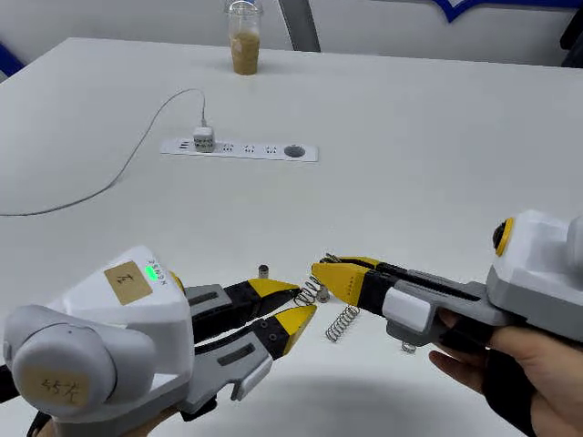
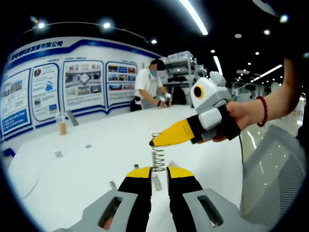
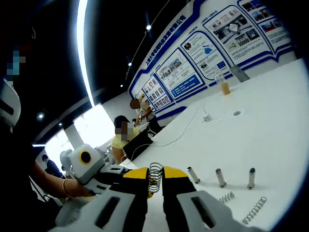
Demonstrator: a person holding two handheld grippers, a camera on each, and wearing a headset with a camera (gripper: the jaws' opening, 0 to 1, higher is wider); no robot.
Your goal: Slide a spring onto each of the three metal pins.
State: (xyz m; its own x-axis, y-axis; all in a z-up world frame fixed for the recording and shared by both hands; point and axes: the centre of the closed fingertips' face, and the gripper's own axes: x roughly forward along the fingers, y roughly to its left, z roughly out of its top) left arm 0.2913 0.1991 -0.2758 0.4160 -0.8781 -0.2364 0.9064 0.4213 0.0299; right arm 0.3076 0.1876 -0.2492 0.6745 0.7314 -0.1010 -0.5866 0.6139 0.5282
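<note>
**Spring Pinched, Pins Bare**

Head view: my right gripper (image 1: 319,273) fingers clamp a spring (image 1: 308,291) above the tabletop (image 1: 410,182), and my left gripper (image 1: 301,302) fingers straddle it, parted. Left gripper view: the spring stands upright. Right gripper view: three bare pins (image 3: 220,178) stand rightward of my fingers.

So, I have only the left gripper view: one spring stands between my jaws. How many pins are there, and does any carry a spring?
Observer: Three pins stand in a row in the right gripper view, all bare.
Operator: Are more springs lying about?
Observer: Two loose springs lie flat near the pins.
Operator: Does the right gripper hold my spring?
Observer: In its own view the spring sits between its jaws.
</note>
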